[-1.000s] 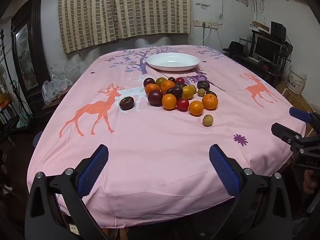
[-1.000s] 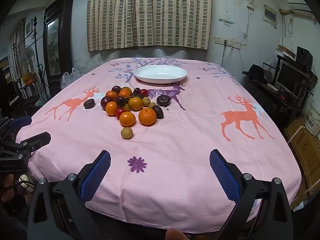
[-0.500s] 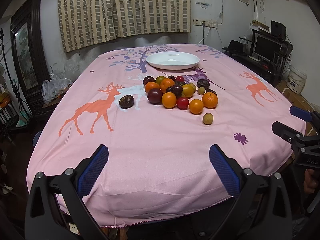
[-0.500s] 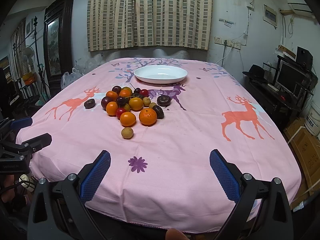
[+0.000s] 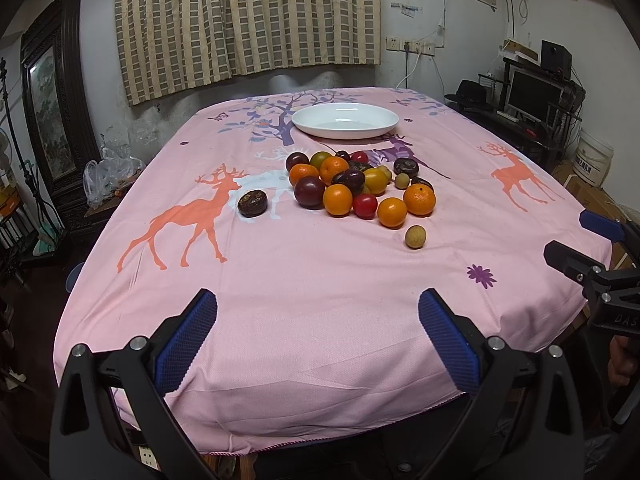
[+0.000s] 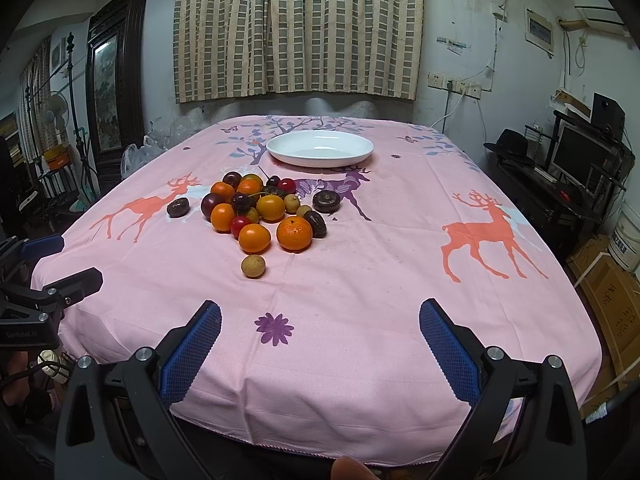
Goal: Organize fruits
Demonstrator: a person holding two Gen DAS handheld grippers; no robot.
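Note:
A pile of fruit (image 5: 362, 184) lies mid-table on the pink deer-print cloth: oranges, dark plums, red and yellow fruits; it also shows in the right wrist view (image 6: 260, 210). A small tan fruit (image 5: 415, 236) sits alone in front of the pile. A dark wrinkled fruit (image 5: 252, 203) lies apart on the left. An empty white plate (image 5: 345, 120) stands beyond the pile, also in the right wrist view (image 6: 320, 148). My left gripper (image 5: 318, 330) is open and empty over the near table edge. My right gripper (image 6: 320, 340) is open and empty, also at the near edge.
The pink tablecloth (image 5: 320, 280) covers a large table. A dark cabinet with a framed picture (image 5: 52, 120) and plastic bags stand at the left. A desk with a monitor (image 5: 532, 96) and a white bucket (image 5: 594, 162) stand at the right. Curtains hang behind.
Both grippers have shifted only slightly; the left view has risen a little. The fruits and plate have not moved.

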